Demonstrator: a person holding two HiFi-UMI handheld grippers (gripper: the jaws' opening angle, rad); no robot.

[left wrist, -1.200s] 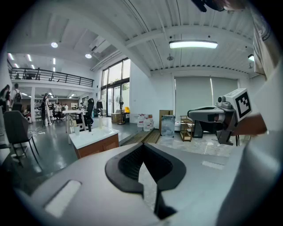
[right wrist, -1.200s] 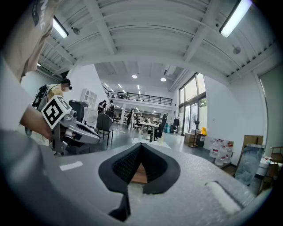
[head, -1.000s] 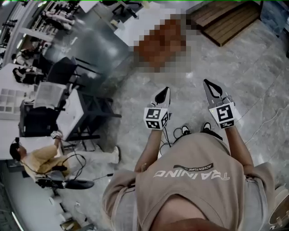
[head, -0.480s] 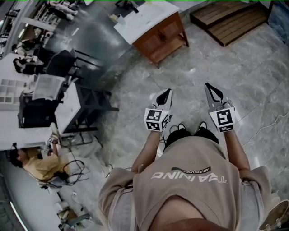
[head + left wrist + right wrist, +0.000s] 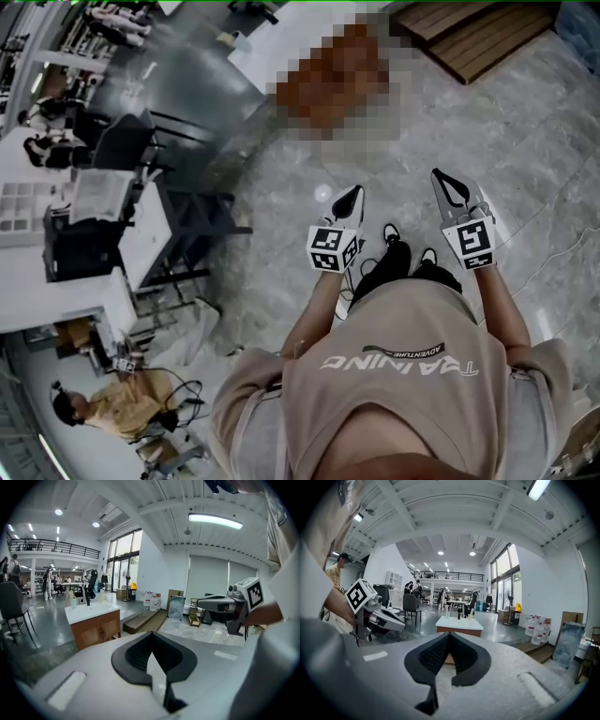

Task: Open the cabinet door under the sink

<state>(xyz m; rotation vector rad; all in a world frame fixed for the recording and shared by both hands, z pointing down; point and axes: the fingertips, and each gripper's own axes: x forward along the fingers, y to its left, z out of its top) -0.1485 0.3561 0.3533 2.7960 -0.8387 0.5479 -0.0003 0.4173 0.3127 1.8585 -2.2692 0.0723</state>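
Note:
The sink cabinet (image 5: 96, 629) is a wooden unit with two shut doors and a white top (image 5: 89, 611). It stands on the floor some way ahead of me. In the head view a mosaic covers most of it, leaving only its white top (image 5: 258, 49). The right gripper view shows the cabinet (image 5: 459, 625) partly behind the jaws. My left gripper (image 5: 353, 192) (image 5: 150, 634) and right gripper (image 5: 438, 175) (image 5: 449, 633) are held side by side at waist height. Both are shut on nothing and far from the doors.
A low wooden platform (image 5: 478, 37) lies to the right of the cabinet, with water bottles (image 5: 152, 601) behind it. Desks and black chairs (image 5: 141, 225) line the left side. A seated person (image 5: 112, 403) is at the lower left. My feet (image 5: 403, 253) are on grey stone floor.
The person holding the grippers has stepped across the floor, and the surroundings slid in the head view. Both grippers shifted slightly right and stayed shut.

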